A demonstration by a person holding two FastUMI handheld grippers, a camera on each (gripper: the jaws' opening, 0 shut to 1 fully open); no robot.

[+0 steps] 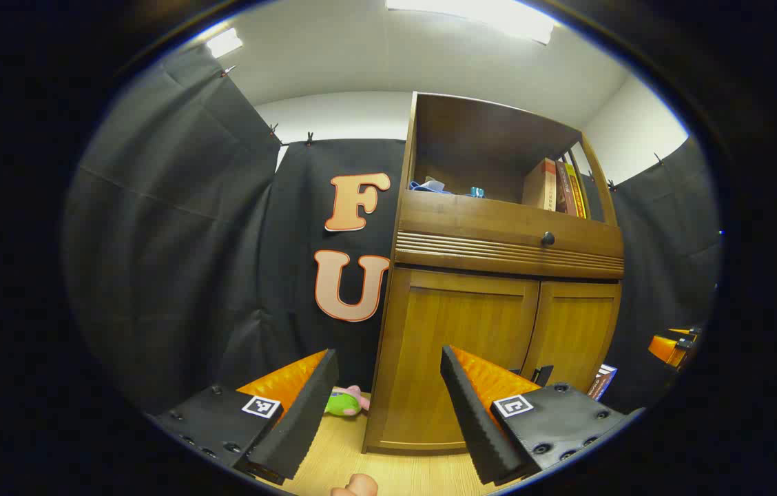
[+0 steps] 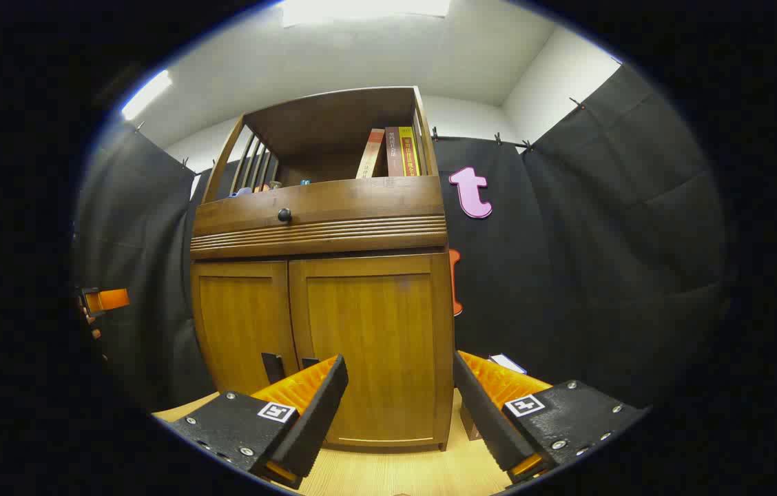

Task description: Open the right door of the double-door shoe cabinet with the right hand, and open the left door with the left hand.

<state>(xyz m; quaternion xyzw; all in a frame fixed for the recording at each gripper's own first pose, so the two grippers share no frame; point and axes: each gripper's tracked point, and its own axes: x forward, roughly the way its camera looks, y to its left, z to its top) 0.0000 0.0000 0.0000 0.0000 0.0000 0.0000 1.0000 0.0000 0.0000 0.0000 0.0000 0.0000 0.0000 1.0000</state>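
The wooden shoe cabinet (image 1: pixel 499 303) stands on the floor with both doors closed. In the left gripper view its left door (image 1: pixel 461 344) lies just beyond my left gripper (image 1: pixel 388 406), which is open and holds nothing. A dark handle (image 1: pixel 541 375) shows low at the seam beside the right door (image 1: pixel 574 331). In the right gripper view my right gripper (image 2: pixel 399 406) is open in front of the right door (image 2: pixel 368 337), apart from it. Two dark handles (image 2: pixel 271 367) sit low by the seam, partly behind my finger. The left door (image 2: pixel 244 324) is farther left.
A drawer with a round knob (image 1: pixel 547 239) and an open shelf with books (image 1: pixel 561 186) sit above the doors. A green and pink plush toy (image 1: pixel 346 401) lies on the floor left of the cabinet. A small box (image 2: pixel 505 362) lies right of it. Black cloth walls surround.
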